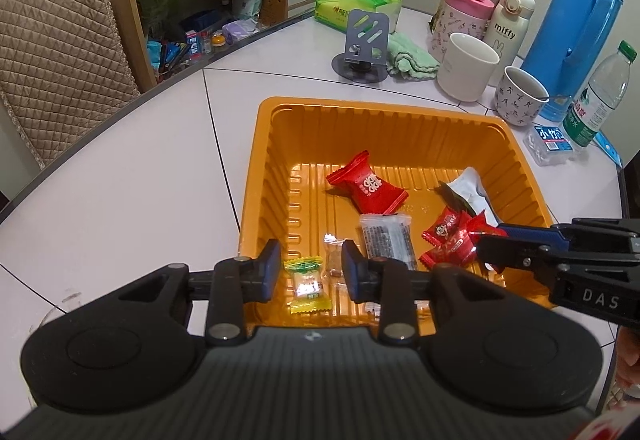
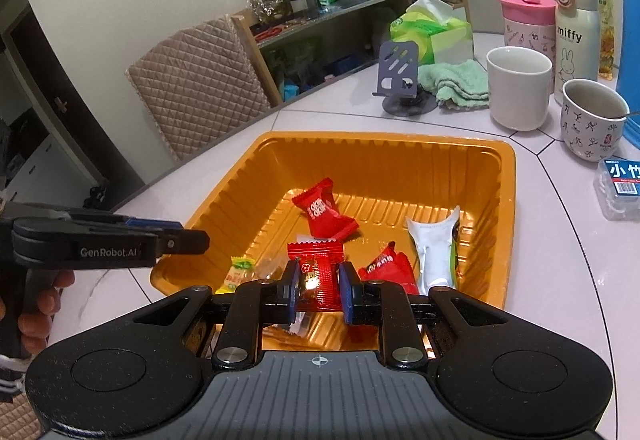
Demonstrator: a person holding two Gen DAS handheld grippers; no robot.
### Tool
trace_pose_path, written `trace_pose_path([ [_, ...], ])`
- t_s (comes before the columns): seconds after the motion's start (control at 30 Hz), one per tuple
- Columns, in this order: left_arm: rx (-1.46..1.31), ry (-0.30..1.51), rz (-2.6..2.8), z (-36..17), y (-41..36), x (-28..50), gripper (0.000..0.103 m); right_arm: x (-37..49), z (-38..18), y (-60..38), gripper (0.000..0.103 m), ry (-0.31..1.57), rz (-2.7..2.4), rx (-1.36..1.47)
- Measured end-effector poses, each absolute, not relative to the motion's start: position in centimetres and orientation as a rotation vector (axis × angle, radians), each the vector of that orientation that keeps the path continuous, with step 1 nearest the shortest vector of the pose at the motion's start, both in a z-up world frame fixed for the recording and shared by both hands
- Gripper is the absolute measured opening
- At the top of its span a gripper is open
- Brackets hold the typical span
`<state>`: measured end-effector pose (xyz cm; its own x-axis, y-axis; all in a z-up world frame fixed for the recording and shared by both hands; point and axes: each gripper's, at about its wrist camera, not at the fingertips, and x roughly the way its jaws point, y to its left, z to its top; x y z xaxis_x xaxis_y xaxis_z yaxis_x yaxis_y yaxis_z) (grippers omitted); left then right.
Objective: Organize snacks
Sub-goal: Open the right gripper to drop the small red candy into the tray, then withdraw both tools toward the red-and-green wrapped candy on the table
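Observation:
An orange plastic tray (image 1: 264, 176) (image 2: 508, 200) on the white table holds several wrapped snacks: a large red packet (image 1: 368, 184) (image 2: 322, 210), a white pouch (image 1: 470, 190) (image 2: 432, 244), a clear dark-speckled packet (image 1: 386, 240), small red candies (image 1: 448, 236) (image 2: 386, 264) and a yellow-green candy (image 1: 306, 282) (image 2: 238, 272). My left gripper (image 1: 310, 266) is open above the tray's near edge, over the yellow-green candy. My right gripper (image 2: 318, 280) is over the tray, fingers closed on a red candy (image 2: 318, 272). It shows side-on in the left wrist view (image 1: 492, 244).
Behind the tray stand a grey phone stand (image 1: 362, 48), green cloth (image 1: 410, 58), white mug (image 1: 466, 66), patterned cup (image 1: 518, 94), pink tumbler (image 1: 460, 16), miffy bottle (image 1: 510, 18), blue thermos (image 1: 576, 28), water bottle (image 1: 598, 96) and tissue pack (image 1: 356, 0). A chair (image 1: 52, 52) stands left.

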<state>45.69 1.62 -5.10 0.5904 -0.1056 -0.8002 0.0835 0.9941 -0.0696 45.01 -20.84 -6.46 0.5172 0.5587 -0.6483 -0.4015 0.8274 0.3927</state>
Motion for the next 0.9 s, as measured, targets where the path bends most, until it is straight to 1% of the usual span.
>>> trace_pose_path([
  [0.13,-0.030,0.933,-0.106,-5.1,1.7,45.5,0.032,45.3,-6.4,-20.7,0.024,0.855,0.571,0.221],
  [0.23,-0.031,0.931,-0.105,-5.0,1.8,45.3,0.033,45.3,-6.1,-20.7,0.039,0.846,0.572,0.215],
  [0.27,-0.031,0.930,-0.103,-5.0,1.8,45.2,0.034,45.2,-6.0,-20.7,0.047,0.841,0.570,0.211],
  [0.3,-0.031,0.929,-0.102,-4.9,1.9,45.2,0.034,45.0,-5.9,-20.7,0.050,0.830,0.567,0.208],
  [0.9,-0.044,0.895,-0.107,-3.0,1.7,42.9,0.035,43.3,-4.1,-21.4,0.054,0.797,0.557,0.201],
])
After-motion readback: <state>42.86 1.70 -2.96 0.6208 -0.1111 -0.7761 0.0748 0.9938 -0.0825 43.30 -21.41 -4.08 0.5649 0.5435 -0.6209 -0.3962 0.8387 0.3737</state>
